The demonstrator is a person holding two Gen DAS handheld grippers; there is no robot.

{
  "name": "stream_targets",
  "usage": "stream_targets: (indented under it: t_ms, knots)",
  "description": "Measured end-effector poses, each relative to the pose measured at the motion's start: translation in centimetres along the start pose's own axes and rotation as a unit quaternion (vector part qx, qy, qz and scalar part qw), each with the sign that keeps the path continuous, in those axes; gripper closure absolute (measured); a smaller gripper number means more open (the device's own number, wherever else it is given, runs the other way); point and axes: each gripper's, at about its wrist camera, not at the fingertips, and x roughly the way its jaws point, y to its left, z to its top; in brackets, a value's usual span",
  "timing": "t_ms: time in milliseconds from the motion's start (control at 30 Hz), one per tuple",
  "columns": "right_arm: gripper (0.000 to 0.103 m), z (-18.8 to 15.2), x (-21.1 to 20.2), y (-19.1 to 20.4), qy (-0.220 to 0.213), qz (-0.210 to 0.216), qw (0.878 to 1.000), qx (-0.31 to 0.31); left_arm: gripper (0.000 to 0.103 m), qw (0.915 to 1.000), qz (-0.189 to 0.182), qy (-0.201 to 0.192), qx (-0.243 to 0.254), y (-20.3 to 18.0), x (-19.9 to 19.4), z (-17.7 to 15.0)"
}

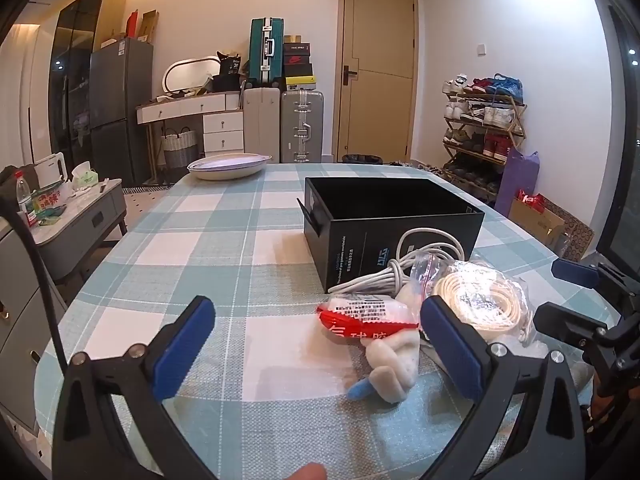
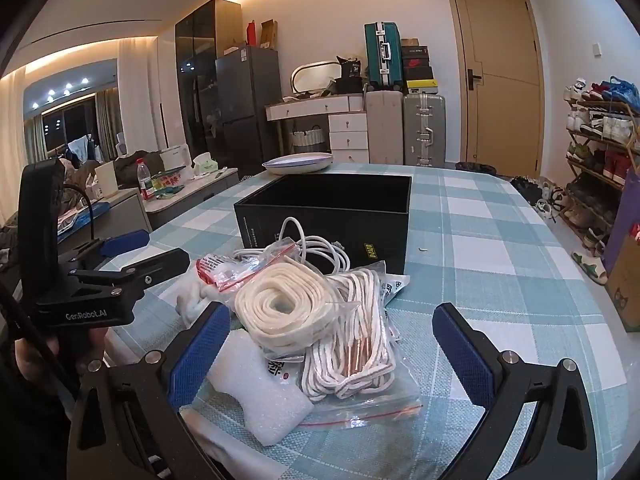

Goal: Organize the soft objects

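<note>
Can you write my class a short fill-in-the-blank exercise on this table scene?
1. The box behind the pile is ____ in colour.
2. The tablecloth has a ____ pattern.
3. Both the left gripper and the right gripper have their jaws ____.
4. The coiled rope sits inside a clear ____.

Missing words: black; checked; open; bag

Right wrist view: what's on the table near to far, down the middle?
White foam sheet → bagged striped cords with copper tips → bagged cream rope coil → white cable → open black box → oval dish.
</note>
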Motion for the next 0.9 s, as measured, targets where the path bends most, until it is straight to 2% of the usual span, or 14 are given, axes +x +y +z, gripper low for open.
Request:
stream_targets:
  t_ms: [900]
  knots:
    - [0.000,-0.19,0.17,0.29,0.004,0.003,1.000,-0.006,0.000,1.0000,0.000,-0.005,-0.004,0.23,0.03,-0.13]
